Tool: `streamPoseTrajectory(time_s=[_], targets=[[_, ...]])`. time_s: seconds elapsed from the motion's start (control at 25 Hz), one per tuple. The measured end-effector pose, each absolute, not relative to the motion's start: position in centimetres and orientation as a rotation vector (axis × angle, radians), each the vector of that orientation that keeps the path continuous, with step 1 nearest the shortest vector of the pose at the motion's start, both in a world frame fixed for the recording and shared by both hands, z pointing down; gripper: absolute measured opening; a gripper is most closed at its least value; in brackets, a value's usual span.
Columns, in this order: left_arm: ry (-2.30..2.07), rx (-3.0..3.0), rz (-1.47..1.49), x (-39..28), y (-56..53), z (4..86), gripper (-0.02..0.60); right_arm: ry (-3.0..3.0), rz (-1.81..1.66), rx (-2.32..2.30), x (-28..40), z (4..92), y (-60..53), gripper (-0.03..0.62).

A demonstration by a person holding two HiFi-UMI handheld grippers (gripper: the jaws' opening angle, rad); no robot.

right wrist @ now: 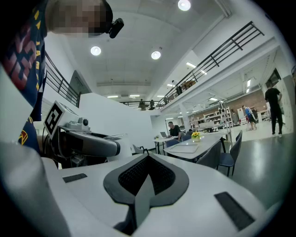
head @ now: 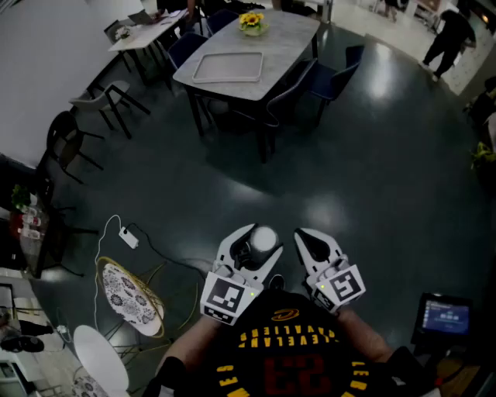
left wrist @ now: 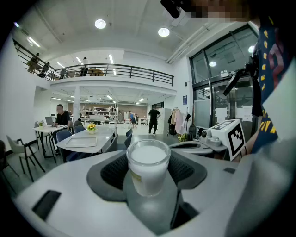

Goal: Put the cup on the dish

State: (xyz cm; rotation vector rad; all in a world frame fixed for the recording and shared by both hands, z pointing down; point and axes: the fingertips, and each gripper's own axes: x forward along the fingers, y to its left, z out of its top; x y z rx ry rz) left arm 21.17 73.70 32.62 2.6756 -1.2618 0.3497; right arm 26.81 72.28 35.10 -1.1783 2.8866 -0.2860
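Observation:
A clear cup (left wrist: 148, 166) filled with something white stands upright between the dark pads of my left gripper (head: 253, 246), which is shut on it with the jaws held wide. In the head view the cup (head: 263, 239) shows from above, close to the person's chest and high over the floor. My right gripper (head: 304, 235) hangs just to its right, jaws pressed together with nothing in them (right wrist: 145, 178). A pale rectangular tray (head: 227, 67) lies on a grey table (head: 287, 46) far ahead, also seen as the tray (left wrist: 82, 141) in the left gripper view.
Yellow flowers (head: 252, 22) stand at the table's far end, with dark chairs (head: 329, 77) round it. A patterned round stool (head: 128, 296) and a power strip with cable (head: 128, 236) are at the lower left. A small screen (head: 443, 316) glows lower right. A person (head: 449, 35) walks far off.

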Motion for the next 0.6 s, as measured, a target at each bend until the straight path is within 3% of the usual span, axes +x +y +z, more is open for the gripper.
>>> streamPoseTrajectory(time_s=[0.6], targets=[[-1.283,2.659,0.319,15.6,62.1,32.7,0.267,2.891,-0.269,-1.184,22.4,35.0,61.3,0.008]])
